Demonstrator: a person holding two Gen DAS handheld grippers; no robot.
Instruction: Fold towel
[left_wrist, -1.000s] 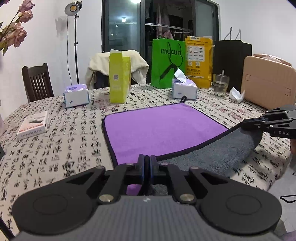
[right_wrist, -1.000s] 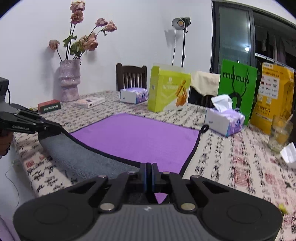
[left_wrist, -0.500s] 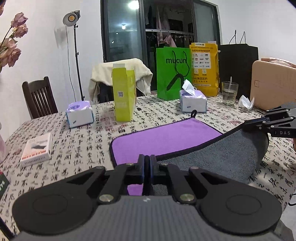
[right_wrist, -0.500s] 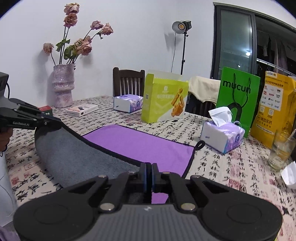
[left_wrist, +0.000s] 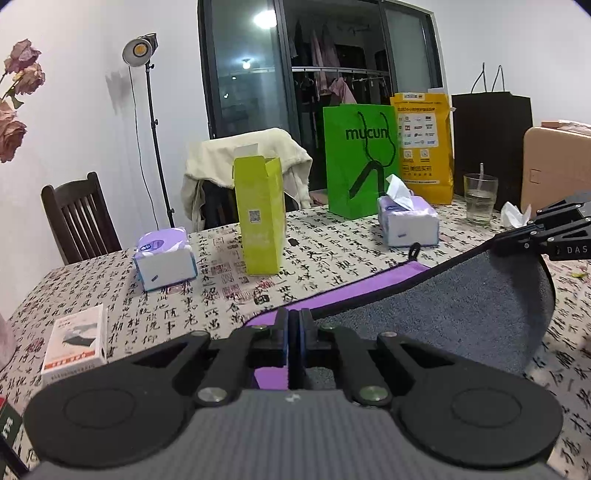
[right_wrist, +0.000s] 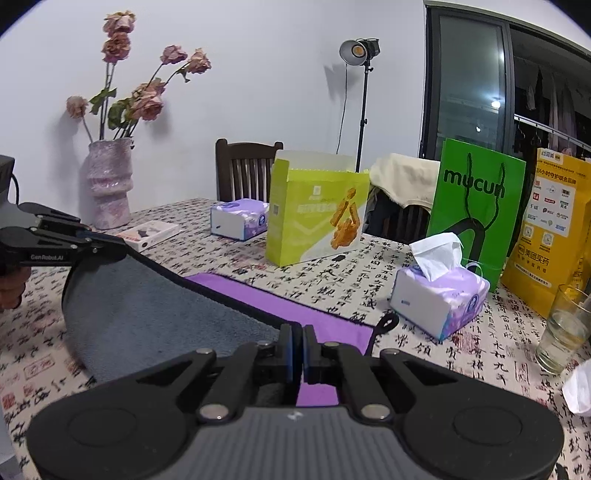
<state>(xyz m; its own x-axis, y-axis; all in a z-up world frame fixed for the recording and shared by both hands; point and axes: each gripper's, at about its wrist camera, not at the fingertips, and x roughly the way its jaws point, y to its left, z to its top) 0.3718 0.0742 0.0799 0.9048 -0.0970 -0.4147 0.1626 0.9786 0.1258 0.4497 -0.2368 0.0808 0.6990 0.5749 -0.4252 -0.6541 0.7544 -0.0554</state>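
The towel (left_wrist: 443, 317) is purple on top and grey underneath, with a black hem. Its near edge is lifted off the table and curls over toward the far side, grey side up. My left gripper (left_wrist: 293, 325) is shut on the towel's near left corner. My right gripper (right_wrist: 297, 341) is shut on the near right corner. The right gripper also shows at the right of the left wrist view (left_wrist: 535, 236). The left gripper shows at the left of the right wrist view (right_wrist: 81, 240). A strip of purple (right_wrist: 280, 306) still lies flat on the table.
Beyond the towel stand a yellow-green carton (left_wrist: 258, 218), two tissue boxes (left_wrist: 406, 221) (left_wrist: 164, 258), a green bag (left_wrist: 358, 158), a yellow bag (left_wrist: 424, 144) and a glass (left_wrist: 478, 199). A small white box (left_wrist: 75, 343) lies left. A vase of flowers (right_wrist: 109, 184) stands far left.
Both grippers have risen and moved forward with the towel's near corners. The grey underside has lifted higher and covers more of the purple side.
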